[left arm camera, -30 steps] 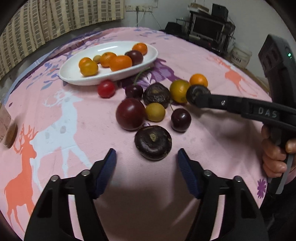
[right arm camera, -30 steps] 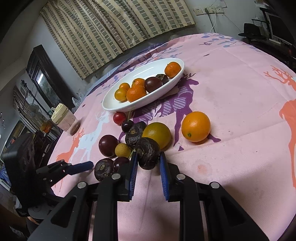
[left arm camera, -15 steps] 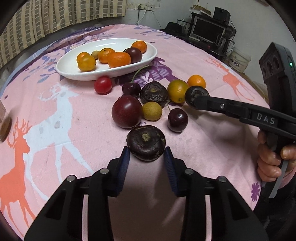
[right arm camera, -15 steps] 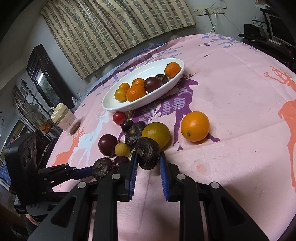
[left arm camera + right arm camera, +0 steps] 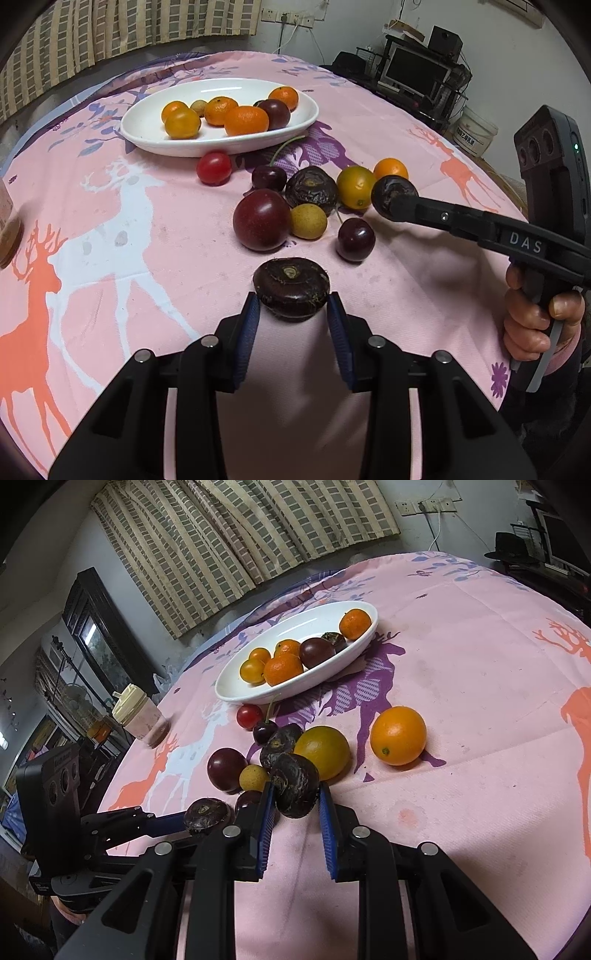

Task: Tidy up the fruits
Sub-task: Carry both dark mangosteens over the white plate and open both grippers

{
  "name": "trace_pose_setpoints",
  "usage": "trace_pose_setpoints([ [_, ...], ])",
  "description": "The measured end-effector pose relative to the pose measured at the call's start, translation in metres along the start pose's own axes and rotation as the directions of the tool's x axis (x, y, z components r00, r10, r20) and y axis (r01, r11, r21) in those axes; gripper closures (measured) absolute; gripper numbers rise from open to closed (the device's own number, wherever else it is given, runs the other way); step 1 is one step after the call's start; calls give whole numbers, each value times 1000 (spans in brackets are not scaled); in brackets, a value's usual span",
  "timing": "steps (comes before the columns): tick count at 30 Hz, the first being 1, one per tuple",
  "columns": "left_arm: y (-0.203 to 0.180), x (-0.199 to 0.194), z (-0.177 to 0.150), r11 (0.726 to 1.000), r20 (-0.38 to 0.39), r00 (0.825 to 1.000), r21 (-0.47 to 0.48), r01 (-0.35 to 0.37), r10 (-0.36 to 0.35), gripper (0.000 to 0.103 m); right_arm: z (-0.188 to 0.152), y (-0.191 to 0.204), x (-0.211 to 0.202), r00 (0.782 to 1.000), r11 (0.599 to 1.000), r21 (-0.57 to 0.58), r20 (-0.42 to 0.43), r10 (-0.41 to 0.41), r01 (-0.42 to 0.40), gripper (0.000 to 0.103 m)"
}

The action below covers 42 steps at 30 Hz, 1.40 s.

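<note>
Your left gripper (image 5: 291, 314) is clamped on 1 dark flat fruit (image 5: 291, 287); your right gripper (image 5: 295, 801) is clamped on a wrinkled dark fruit (image 5: 294, 784). The white dish (image 5: 155, 136) lies at 11 o'clock from the left gripper and 12 o'clock from the right, which looks nearer.

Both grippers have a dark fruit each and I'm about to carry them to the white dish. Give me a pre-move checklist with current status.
1. Left gripper shut on flat dark fruit: ok.
2. Right gripper shut on wrinkled dark fruit: ok.
3. Both fruits lifted off the tablecloth: cannot tell.
4. Free room in white dish: ok, its far half is bare.
5. Low path to dish: not ok, cherry, red tomato and plum lie between.
6. Grip firmness: cannot tell.
</note>
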<state>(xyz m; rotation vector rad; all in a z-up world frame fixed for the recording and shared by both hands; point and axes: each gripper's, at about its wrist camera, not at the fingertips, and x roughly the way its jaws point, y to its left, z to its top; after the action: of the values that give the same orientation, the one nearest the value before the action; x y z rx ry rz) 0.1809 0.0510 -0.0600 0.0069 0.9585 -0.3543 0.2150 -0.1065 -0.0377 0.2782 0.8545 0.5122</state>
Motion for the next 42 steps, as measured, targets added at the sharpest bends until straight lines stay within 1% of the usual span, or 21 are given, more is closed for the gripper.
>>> trace_pose_setpoints([
  [2, -3, 1, 0, 1000, -7, 1000, 19, -14, 14, 64, 1, 1, 4, 1000, 1000, -2, -21, -16, 16, 79],
  [4, -6, 4, 1, 999, -15, 1000, 33, -20, 20, 57, 1, 1, 7, 999, 1000, -4, -38, -23, 23, 79],
  [5, -7, 4, 2, 999, -16, 1000, 36, -18, 18, 45, 1, 2, 8, 999, 1000, -7, -43, -23, 22, 79],
  [6, -8, 5, 4, 998, -18, 998, 39, -52, 53, 24, 0, 2, 9, 999, 1000, -11, -48, -24, 23, 79],
  [7, -8, 7, 6, 995, -17, 995, 41, -93, 94, 21, 0, 2, 10, 998, 1000, -13, -53, -26, 26, 79],
  [8, -9, 10, 8, 993, -21, 993, 47, -112, 113, 21, 0, 3, 12, 998, 999, -15, -61, -31, 30, 79],
  [10, -9, 14, 11, 995, -31, 996, 54, -83, 84, 36, 0, 4, 13, 997, 999, -20, -69, -37, 36, 79],
  [11, -9, 14, 12, 994, -24, 995, 62, -91, 93, 48, -1, 4, 14, 997, 999, -21, -70, -38, 36, 79],
  [12, -9, 13, 12, 994, -20, 996, 67, -89, 90, 55, -1, 3, 13, 997, 999, -21, -69, -38, 37, 79],
  [14, -6, 11, 12, 997, -16, 999, 52, -51, 51, 61, 0, 3, 13, 997, 999, -17, -70, -37, 36, 79],
  [17, -2, 9, 10, 999, -13, 999, 31, -38, 39, 61, 0, 4, 13, 997, 999, -19, -69, -38, 37, 81],
  [18, -1, 7, 10, 999, -11, 999, 26, -38, 38, 62, 0, 3, 13, 997, 999, -18, -69, -39, 38, 84],
  [22, 7, -15, 23, 1000, 55, 998, -2, -10, 11, 61, 6, 8, 8, 998, 999, -28, -50, -47, 46, 85],
  [24, 15, -27, 42, 999, 115, 993, -21, -25, 27, 61, 19, 16, 4, 999, 998, -50, -15, -29, 28, 85],
  [28, 43, -28, 102, 993, 213, 976, -117, -22, 47, 61, 70, 35, 6, 995, 994, -104, 103, -10, 21, 87],
  [32, 71, 4, 152, 975, 210, 972, -211, -64, 109, 61, 124, 44, 40, 986, 990, -122, 162, -48, 68, 89],
  [34, 85, 21, 168, 966, 197, 974, -250, -59, 111, 61, 144, 41, 64, 987, 991, -109, 147, -59, 76, 89],
  [36, 94, 31, 170, 960, 180, 978, -273, -56, 108, 61, 153, 36, 76, 988, 991, -98, 133, -78, 91, 88],
  [39, 101, 36, 165, 960, 158, 983, -277, -51, 98, 61, 143, 31, 79, 1000, 998, -69, 15, -2, 3, 85],
  [41, 105, 33, 163, 956, 162, 982, -291, -48, 99, 61, 128, 41, 73, 993, 992, -83, -69, 93, -98, 77],
  [42, 106, 31, 162, 955, 166, 981, -295, -44, 97, 61, 124, 45, 71, 989, 987, -100, -93, 115, -124, 73],
])
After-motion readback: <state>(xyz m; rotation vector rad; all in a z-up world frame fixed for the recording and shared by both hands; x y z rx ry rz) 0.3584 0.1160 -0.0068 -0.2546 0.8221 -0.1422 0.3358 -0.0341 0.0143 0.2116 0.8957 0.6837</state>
